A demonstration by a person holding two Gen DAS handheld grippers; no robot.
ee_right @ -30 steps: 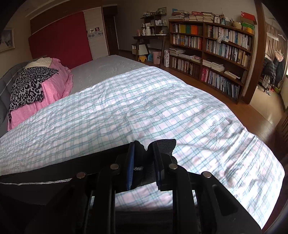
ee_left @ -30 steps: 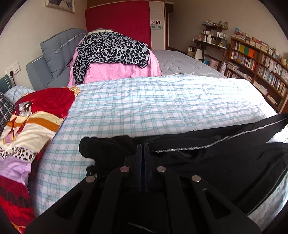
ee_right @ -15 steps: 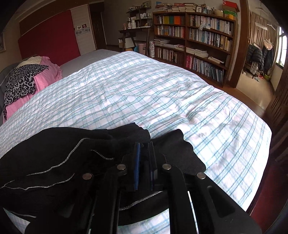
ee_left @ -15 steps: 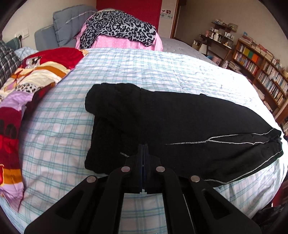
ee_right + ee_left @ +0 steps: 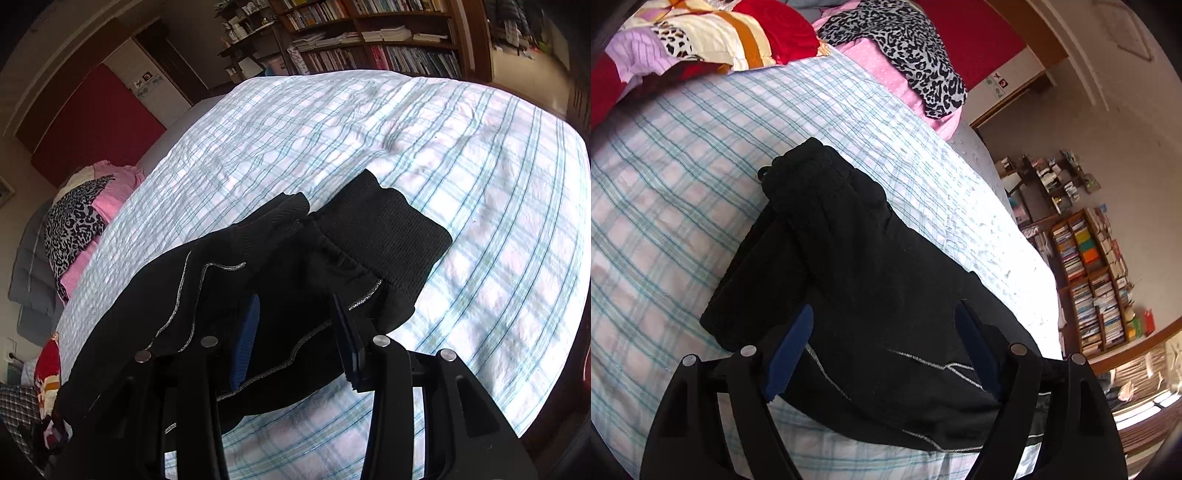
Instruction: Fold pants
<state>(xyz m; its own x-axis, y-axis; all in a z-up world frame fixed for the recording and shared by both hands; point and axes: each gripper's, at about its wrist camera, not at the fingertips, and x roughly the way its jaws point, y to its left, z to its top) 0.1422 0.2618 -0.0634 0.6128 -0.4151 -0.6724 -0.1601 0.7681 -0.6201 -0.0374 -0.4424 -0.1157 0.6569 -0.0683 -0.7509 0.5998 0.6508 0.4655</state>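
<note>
Now both grippers, left (image 5: 882,328) and right (image 5: 295,325), stand wide, empty, over black pants (image 5: 871,288) lying lengthwise-folded on bed (image 5: 665,206). Next, probably: pinch cuffs (image 5: 391,236), fold toward waistband (image 5: 809,166).

Black pants (image 5: 857,280) of soft matt cloth, with ribbed knit cuffs (image 5: 388,236) and thin shiny silver piping, lie on a crinkled, checked cotton bedcover (image 5: 369,129). Both grippers are matt black plastic with silvery metal bolts and ridged blue pads (image 5: 790,343). The bookshelf (image 5: 1097,280) is brown wood.
</note>
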